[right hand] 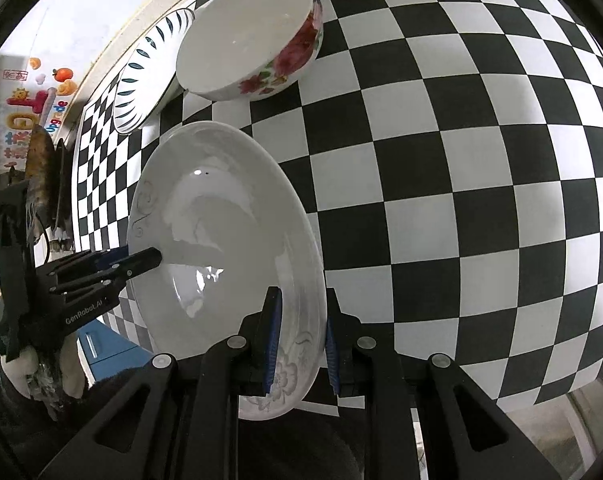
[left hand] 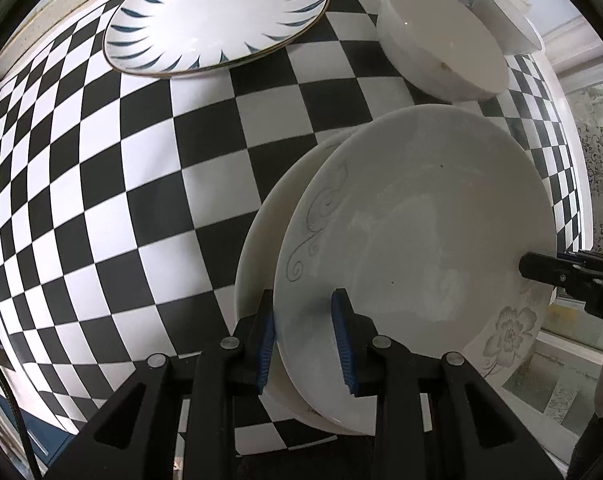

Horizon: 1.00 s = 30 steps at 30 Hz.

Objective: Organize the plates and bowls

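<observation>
Grippers both clamp one floral plate (left hand: 417, 248): left gripper (left hand: 306, 340) and right gripper (right hand: 299, 340) on opposite rims, probably for a level carry. Plain plate (left hand: 261, 240) beneath, near the checkered bench's (left hand: 101, 200) front edge; likely stacking.

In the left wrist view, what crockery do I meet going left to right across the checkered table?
Round white plate with blue leaf-stroke rim → white grey-flowered plate held by both tools, and behind it the plain white bowl.
</observation>
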Each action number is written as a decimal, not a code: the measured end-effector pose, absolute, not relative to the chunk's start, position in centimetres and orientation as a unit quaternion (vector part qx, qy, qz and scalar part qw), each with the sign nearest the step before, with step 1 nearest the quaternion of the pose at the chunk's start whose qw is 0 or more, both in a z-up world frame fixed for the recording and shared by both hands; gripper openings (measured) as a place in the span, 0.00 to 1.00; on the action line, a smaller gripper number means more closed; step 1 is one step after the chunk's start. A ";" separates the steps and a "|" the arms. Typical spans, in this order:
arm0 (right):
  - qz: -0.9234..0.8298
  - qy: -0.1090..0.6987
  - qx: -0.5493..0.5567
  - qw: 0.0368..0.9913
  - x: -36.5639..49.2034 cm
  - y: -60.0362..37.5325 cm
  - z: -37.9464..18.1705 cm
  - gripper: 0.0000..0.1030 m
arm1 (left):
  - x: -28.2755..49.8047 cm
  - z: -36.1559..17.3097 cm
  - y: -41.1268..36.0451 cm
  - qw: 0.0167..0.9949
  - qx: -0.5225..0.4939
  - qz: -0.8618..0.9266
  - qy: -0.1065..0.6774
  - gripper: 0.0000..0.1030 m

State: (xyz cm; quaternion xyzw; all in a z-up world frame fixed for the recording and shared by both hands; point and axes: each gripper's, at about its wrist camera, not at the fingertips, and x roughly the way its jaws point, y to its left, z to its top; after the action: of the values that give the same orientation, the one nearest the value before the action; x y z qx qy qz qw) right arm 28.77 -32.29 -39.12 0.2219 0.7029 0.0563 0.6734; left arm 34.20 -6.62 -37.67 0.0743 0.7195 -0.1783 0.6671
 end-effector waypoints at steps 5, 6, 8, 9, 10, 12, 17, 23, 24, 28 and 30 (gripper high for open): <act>0.057 0.707 0.221 0.669 29.2 -32.0 -39.4 0.23 | 33.5 -37.4 -5.7 0.657 0.076 -0.174 0.729 0.24; 0.056 0.707 0.222 0.669 29.3 -31.9 -39.3 0.23 | 33.3 -37.3 -5.7 0.657 0.080 -0.173 0.730 0.24; 0.058 0.710 0.214 0.669 29.5 -31.6 -39.3 0.23 | 32.9 -37.0 -6.1 0.659 0.100 -0.170 0.726 0.24; 0.058 0.710 0.212 0.669 29.5 -31.6 -39.3 0.23 | 32.8 -36.9 -6.3 0.659 0.106 -0.169 0.725 0.24; 0.058 0.712 0.210 0.667 29.5 -31.5 -39.3 0.23 | 32.6 -36.7 -6.4 0.661 0.112 -0.167 0.723 0.24; 0.057 0.716 0.204 0.665 29.6 -31.2 -39.4 0.23 | 32.3 -36.5 -6.5 0.663 0.119 -0.166 0.721 0.24; 0.054 0.727 0.195 0.657 29.7 -30.7 -39.5 0.23 | 31.8 -36.0 -6.8 0.664 0.126 -0.163 0.719 0.24; 0.054 0.738 0.199 0.643 29.6 -30.7 -39.6 0.23 | 31.4 -35.1 -7.4 0.667 0.127 -0.158 0.717 0.24; 0.053 0.739 0.201 0.641 29.6 -30.7 -39.5 0.23 | 31.3 -35.0 -7.1 0.667 0.125 -0.159 0.717 0.24; 0.052 0.744 0.194 0.637 29.7 -30.6 -39.4 0.23 | 30.7 -34.4 -7.0 0.667 0.116 -0.166 0.717 0.24; 0.056 0.747 0.193 0.634 29.7 -30.5 -39.4 0.23 | 30.4 -34.4 -7.1 0.666 0.116 -0.170 0.717 0.24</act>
State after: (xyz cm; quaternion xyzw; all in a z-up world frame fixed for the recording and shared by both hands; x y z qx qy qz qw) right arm 29.67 -30.48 -39.41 0.1931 0.7471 0.0558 0.6336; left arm 30.41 -7.08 -34.41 0.1161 0.7173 -0.1699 0.6656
